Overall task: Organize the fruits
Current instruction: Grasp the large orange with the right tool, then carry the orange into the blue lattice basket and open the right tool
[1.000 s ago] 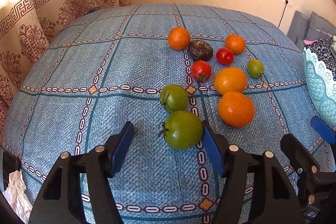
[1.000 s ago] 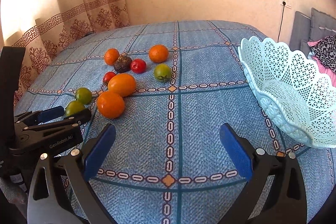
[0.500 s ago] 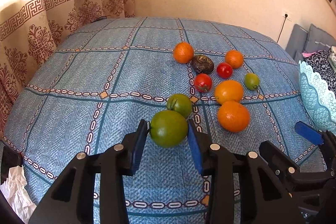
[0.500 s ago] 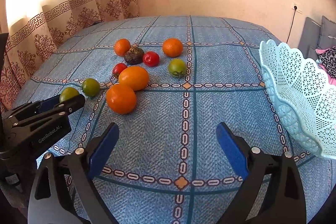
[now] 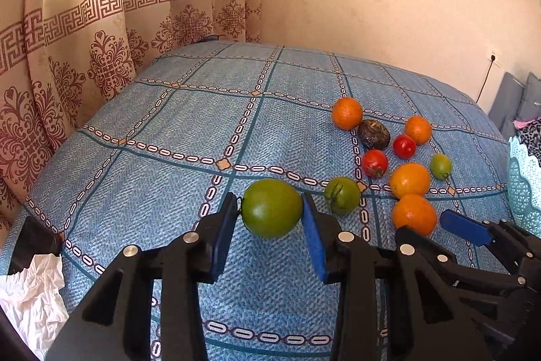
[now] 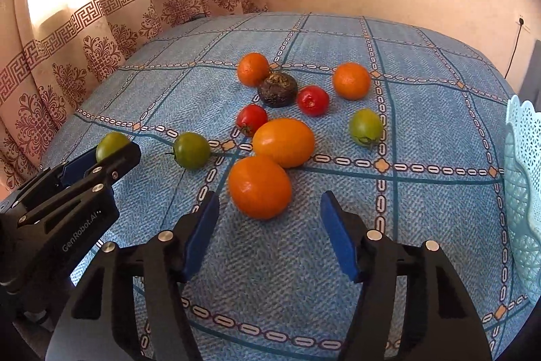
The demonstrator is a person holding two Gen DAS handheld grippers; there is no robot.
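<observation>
My left gripper [image 5: 271, 227] is shut on a large green tomato [image 5: 272, 208] and holds it above the blue patterned cloth [image 5: 169, 158]; it also shows in the right wrist view [image 6: 111, 146]. My right gripper [image 6: 270, 232] is open and empty, just short of the nearest orange [image 6: 259, 186]. Beyond it lie a second green tomato [image 6: 191, 150], another orange [image 6: 283, 141], two red tomatoes [image 6: 252, 119], a dark fruit [image 6: 277, 89], two small oranges and a small green tomato [image 6: 366, 127].
A pale blue lattice basket [image 6: 524, 192] stands at the right edge; it also shows in the left wrist view [image 5: 524, 185]. Crumpled white paper [image 5: 30, 296] lies at the lower left. Curtains [image 5: 84, 56] hang behind the left side.
My left gripper closed on the large green tomato and lifted it off the cloth. My right gripper moved left and forward toward the nearest orange, still open.
</observation>
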